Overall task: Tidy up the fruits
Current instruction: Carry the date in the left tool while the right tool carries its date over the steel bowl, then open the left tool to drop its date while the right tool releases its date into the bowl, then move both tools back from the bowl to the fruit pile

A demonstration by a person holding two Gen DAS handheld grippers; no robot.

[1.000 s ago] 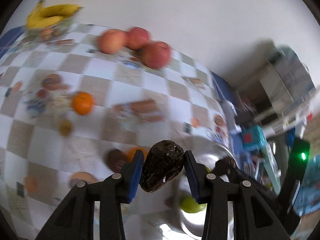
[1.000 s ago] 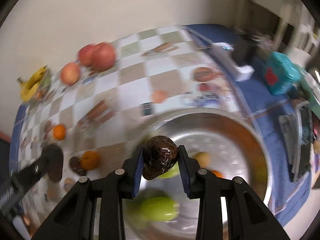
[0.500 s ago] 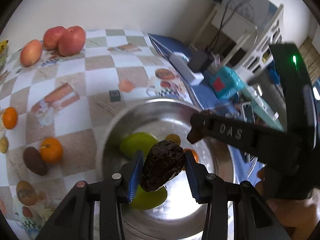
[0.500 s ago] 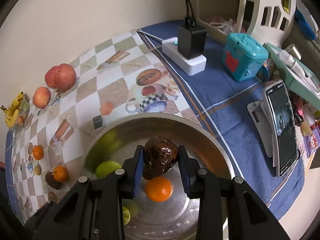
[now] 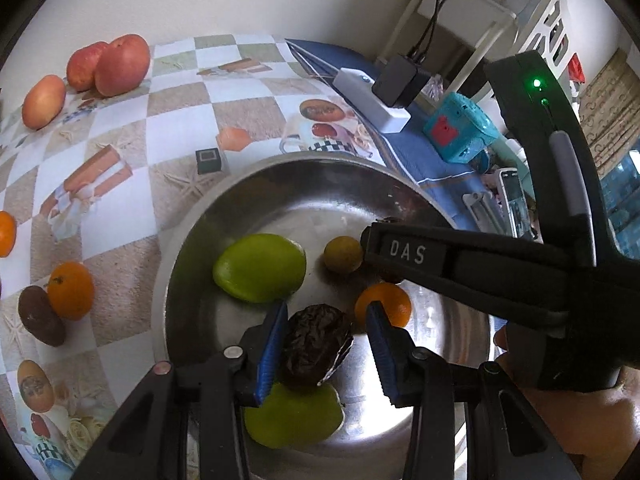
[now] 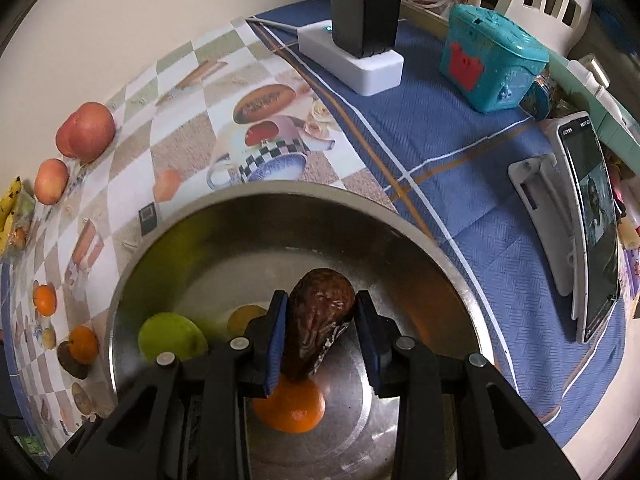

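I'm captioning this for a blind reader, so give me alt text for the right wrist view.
The right gripper holds a dark wrinkled fruit over a steel bowl containing an orange and a green fruit. More fruit lies on the checkered tablecloth beyond.

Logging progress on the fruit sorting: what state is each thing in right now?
Left gripper: shut on a dark wrinkled fruit, above the bowl.
Right gripper: shut on a dark brown fruit, above the bowl.
Metal bowl: partly filled.
Red apples: on the table.
Phone: propped, screen on.
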